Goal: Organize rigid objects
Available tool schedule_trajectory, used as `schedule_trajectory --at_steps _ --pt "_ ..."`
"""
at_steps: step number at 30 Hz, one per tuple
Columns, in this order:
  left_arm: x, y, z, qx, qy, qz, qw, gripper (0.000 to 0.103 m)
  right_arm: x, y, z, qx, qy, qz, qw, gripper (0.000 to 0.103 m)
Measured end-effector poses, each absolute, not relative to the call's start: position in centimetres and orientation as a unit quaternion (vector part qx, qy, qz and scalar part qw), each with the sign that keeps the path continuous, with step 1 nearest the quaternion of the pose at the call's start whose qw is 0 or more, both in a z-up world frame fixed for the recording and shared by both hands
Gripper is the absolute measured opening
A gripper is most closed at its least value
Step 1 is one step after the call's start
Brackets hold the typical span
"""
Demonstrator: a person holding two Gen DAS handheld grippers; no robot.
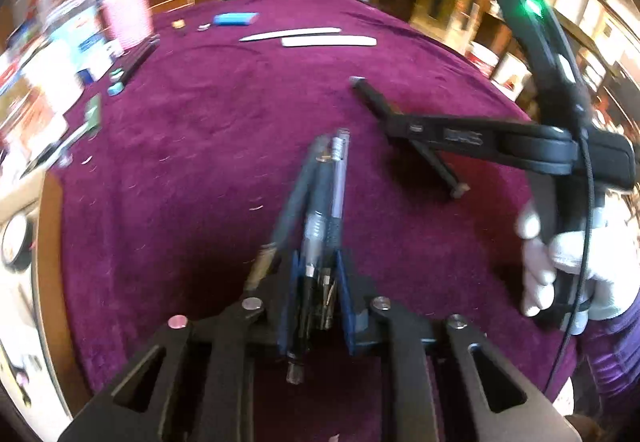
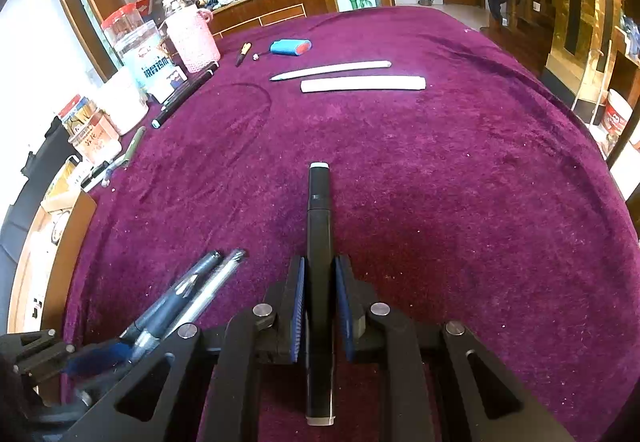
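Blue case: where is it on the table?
In the right wrist view the blue case lies far across the purple tablecloth, left of centre, just beyond two white strips.

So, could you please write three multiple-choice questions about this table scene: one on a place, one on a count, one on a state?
1. Where does the blue case lie?
A. at the far side of the cloth, beyond the two white sticks
B. between the pads of the right claw
C. on the floor

2. How many white sticks lie side by side on the purple cloth?
A. one
B. two
C. five

3. What is the state of the right claw?
A. open and empty
B. shut on the black marker
C. shut on a pink cup

Key: 1 A, it lies beyond the upper white stick and the lower white stick. 2 B, only those two show. 3 B, the pads press the marker's sides.
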State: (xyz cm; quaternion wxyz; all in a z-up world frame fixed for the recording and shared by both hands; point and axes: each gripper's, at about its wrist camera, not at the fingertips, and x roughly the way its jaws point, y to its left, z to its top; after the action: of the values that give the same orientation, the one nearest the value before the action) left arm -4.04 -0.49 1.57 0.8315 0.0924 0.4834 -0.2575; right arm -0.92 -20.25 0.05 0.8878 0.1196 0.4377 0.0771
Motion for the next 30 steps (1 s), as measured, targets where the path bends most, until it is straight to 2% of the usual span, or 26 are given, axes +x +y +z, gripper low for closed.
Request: schedule_trajectory --at_steps 4,8,23,27,30 --pt "-5.7 -2.1 1.0 0.141 0.467 -0.26 0.833 0.022 -1.0 -20.5 0.0 0.128 0.434 0.081 0.888 0.016" --pt "-3.8 0.4 1.1 0.046 0.497 -0.272 0.823 0.021 -0.9 -20.6 -0.1 0.131 0.432 0.082 0.888 0.016" --pt "-1.5 3.9 0.0 -0.128 0.524 -0.31 0.783 0.021 -0.9 -21.3 -0.3 0.161 0.428 0.094 0.884 0.016" --pt "-1.0 3.9 0.0 -0.127 0.526 -0.305 0.784 0.021 -0.9 -21.4 -0.3 0.164 0.428 0.095 0.884 0.016" --pt "-1.6 2.9 0.9 -0.059 0.515 -0.267 0.812 0.019 -0.9 -21.4 -0.3 0.164 0.428 0.096 0.884 0.016"
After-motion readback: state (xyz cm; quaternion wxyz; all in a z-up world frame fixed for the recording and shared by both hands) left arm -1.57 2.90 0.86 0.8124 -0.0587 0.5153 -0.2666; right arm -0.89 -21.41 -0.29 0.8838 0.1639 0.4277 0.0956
